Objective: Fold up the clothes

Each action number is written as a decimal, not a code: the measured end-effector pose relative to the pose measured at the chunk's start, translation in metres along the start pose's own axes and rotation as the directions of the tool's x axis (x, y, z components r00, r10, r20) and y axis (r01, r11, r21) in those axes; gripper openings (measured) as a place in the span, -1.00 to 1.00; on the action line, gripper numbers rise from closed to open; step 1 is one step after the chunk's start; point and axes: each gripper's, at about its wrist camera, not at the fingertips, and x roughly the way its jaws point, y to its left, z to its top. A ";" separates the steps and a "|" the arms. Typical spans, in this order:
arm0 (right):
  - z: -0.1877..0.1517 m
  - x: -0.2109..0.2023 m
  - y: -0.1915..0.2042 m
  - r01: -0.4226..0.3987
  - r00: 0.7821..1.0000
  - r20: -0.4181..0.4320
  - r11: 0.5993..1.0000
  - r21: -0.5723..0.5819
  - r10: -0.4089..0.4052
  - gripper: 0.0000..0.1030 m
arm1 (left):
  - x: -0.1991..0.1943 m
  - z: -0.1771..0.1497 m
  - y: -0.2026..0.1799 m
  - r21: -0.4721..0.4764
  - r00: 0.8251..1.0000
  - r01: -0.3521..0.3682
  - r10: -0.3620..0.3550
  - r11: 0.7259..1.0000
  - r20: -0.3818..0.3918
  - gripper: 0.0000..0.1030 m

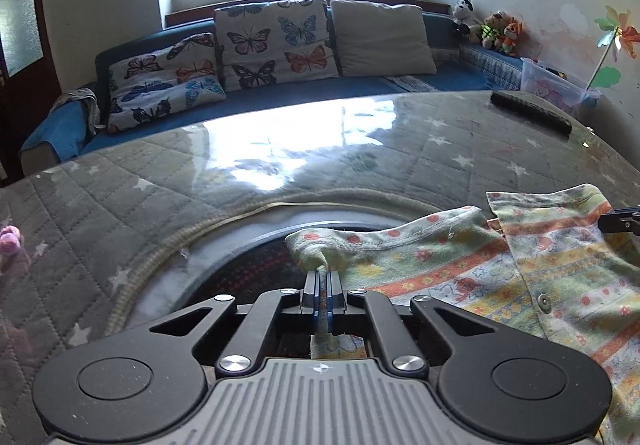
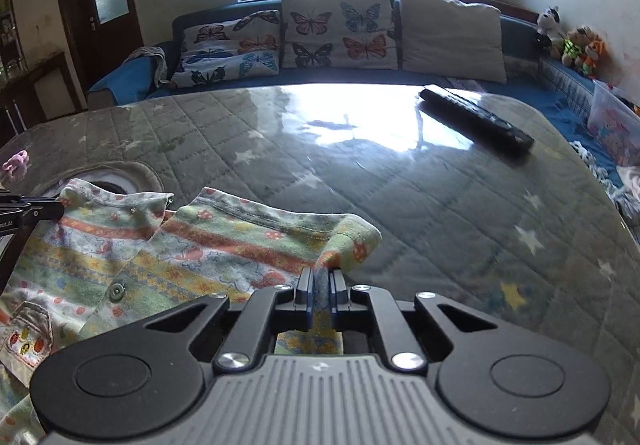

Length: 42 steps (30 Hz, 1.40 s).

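Note:
A small child's shirt point(image 1: 520, 277) with green, orange and yellow stripes and snap buttons lies spread on a glass-topped table point(image 1: 280, 149) over a grey quilted star cloth. My left gripper point(image 1: 323, 281) is shut on the shirt's left shoulder edge. My right gripper point(image 2: 321, 281) is shut on the shirt's right shoulder edge point(image 2: 352, 241). The shirt point(image 2: 160, 257) stretches between the two grippers, front side up, with a pocket patch at the lower left of the right wrist view. The tip of the other gripper shows at each view's edge.
A black remote control point(image 2: 476, 121) lies on the far right of the table; it also shows in the left wrist view point(image 1: 532, 111). A blue sofa point(image 1: 280, 93) with butterfly cushions stands behind the table. A pink toy point(image 2: 16, 161) sits at the left edge.

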 end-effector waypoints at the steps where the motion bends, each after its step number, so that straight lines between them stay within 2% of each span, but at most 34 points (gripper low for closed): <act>1: 0.004 0.005 0.004 0.000 1.000 0.004 1.000 -0.009 0.000 -0.87 | 0.000 0.002 0.004 -0.002 1.000 -0.009 0.009 1.000 0.003 -0.93; 6: 0.027 0.035 0.019 -0.012 1.000 0.004 0.999 -0.033 0.012 -0.86 | 0.011 0.008 0.026 -0.011 0.999 -0.051 0.050 0.999 -0.010 -0.93; 13: 0.038 0.039 0.032 -0.030 0.999 0.014 0.997 -0.076 0.031 -0.74 | 0.017 0.005 0.034 -0.024 0.997 -0.067 0.066 0.997 -0.042 -0.85; 15: 0.036 0.027 0.037 -0.047 0.999 0.023 0.995 -0.093 0.050 -0.42 | 0.010 0.003 0.031 -0.022 0.997 -0.061 0.060 0.998 -0.039 -0.85; 16: 0.033 0.021 0.041 -0.064 0.998 0.021 0.992 -0.108 0.066 -0.33 | 0.006 0.001 0.029 -0.018 0.998 -0.058 0.057 0.998 -0.036 -0.84; 20: 0.019 -0.006 0.061 -0.135 0.990 0.008 0.976 -0.171 0.138 -0.27 | -0.019 -0.009 0.012 0.025 0.999 -0.013 0.013 1.000 -0.030 -0.80; 22: 0.008 -0.017 0.072 -0.175 0.984 -0.011 0.963 -0.203 0.176 -0.15 | -0.032 -0.017 0.003 0.047 0.999 0.015 -0.013 0.999 -0.029 -0.78; 30: -0.042 -0.049 0.107 -0.276 0.961 -0.085 0.913 -0.301 0.262 -0.14 | -0.082 -0.062 -0.026 0.084 0.994 0.106 -0.103 0.991 -0.038 -0.74; 36: -0.075 -0.076 0.113 -0.271 0.962 -0.103 0.906 -0.325 0.251 -0.14 | -0.110 -0.091 -0.034 0.106 0.994 0.107 -0.105 0.989 -0.027 -0.72; 42: -0.090 -0.119 0.123 -0.324 0.945 -0.057 0.894 -0.308 0.323 -0.14 | -0.123 -0.112 -0.042 0.120 0.995 0.101 -0.099 0.988 -0.021 -0.66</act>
